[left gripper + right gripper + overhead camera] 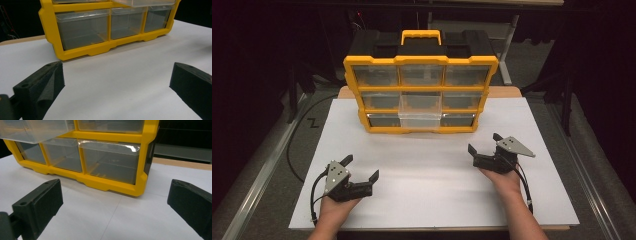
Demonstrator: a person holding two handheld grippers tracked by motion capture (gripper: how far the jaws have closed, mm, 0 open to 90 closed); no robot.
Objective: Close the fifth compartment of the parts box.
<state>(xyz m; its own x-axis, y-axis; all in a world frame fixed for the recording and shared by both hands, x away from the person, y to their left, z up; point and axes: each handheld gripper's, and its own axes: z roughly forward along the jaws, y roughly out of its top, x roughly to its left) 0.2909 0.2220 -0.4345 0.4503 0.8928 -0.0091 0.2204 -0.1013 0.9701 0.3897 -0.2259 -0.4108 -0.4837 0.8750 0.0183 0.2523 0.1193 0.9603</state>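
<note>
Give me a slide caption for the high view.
Two open grippers, left and right, rest on white paper before a yellow drawer organizer, middle drawer pulled out.

1. The right gripper [115, 202] has its two black jaws spread wide apart, with nothing between them.
2. Beyond the jaws stands a yellow drawer organizer [143, 157] on a white table sheet [105, 212].
3. Its bottom row shows three clear plastic drawers; the nearest, the right-hand drawer [110, 161], is pushed in.
4. Above at the left, a clear middle-row drawer [35, 131] juts out past the frame.
5. A wooden table edge [182, 163] runs behind the sheet.
</note>
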